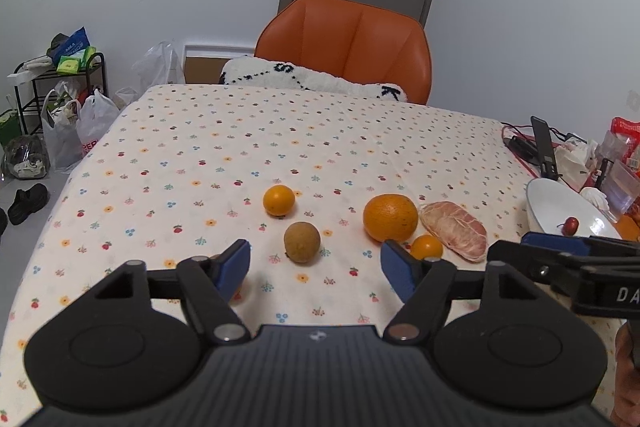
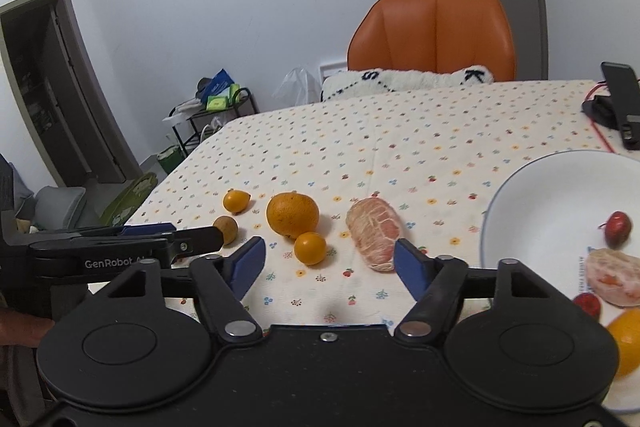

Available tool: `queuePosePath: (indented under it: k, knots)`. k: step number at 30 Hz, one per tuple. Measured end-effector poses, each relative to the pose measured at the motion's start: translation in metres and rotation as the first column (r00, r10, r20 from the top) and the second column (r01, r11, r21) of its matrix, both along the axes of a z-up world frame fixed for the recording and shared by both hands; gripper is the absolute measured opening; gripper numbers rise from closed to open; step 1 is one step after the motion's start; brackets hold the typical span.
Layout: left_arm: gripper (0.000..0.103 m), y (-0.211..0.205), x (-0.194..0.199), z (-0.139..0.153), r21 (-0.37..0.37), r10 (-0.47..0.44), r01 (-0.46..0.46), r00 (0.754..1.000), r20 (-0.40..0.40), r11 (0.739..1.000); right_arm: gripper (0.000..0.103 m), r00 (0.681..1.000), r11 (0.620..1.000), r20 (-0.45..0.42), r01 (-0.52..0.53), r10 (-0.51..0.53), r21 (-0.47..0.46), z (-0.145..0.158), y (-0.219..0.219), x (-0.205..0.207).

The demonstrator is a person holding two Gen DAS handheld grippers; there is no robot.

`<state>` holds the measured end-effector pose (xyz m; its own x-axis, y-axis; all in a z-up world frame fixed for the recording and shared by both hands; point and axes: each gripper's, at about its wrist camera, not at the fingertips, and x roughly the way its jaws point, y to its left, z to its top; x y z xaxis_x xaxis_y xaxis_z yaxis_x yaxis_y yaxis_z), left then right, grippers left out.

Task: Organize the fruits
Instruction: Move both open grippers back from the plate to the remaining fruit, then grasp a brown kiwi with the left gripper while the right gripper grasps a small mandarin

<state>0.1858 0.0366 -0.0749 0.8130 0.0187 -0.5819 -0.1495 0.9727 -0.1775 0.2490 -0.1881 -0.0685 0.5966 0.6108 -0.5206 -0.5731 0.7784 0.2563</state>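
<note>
While both sets of jaws stand wide open and empty, the peeled pomelo segment [image 2: 375,235] lies on the worktop [image 2: 420,131] just ahead of the right gripper [image 2: 330,263], long axis angled toward it, beside the white bowl [image 2: 532,187].

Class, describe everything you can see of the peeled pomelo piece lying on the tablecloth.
The peeled pomelo piece is an oblong chunk of pink flesh under whitish, veined membrane, with no rind. It lies on its side on the floral tablecloth, between the large orange and the white bowl, touching neither. The open right gripper is near it, without contact.
</note>
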Motion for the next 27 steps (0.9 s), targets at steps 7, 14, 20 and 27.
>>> queuePosePath:
  k: [7,14,20,27]
  knots:
    - [0.058,0.004,0.012,-0.008,-0.003,-0.004,0.004,1.000,-0.017,1.000,0.059,0.999,1.000,-0.028,-0.017,0.017,0.001,-0.009,0.012,0.011]
    - [0.052,0.004,0.024,-0.012,0.002,-0.007,0.007,1.000,-0.026,1.000,0.055,0.999,1.000,-0.042,-0.030,0.030,0.002,-0.015,0.021,0.017]
    - [0.043,0.006,0.031,-0.017,-0.003,-0.005,0.005,1.000,-0.030,1.000,0.052,0.998,0.999,-0.046,-0.045,0.045,-0.005,-0.019,0.031,0.019]
    - [0.022,0.004,0.031,-0.016,-0.001,-0.002,0.002,0.999,-0.040,1.000,0.022,0.997,0.998,-0.056,-0.060,0.060,-0.010,-0.022,0.032,0.020]
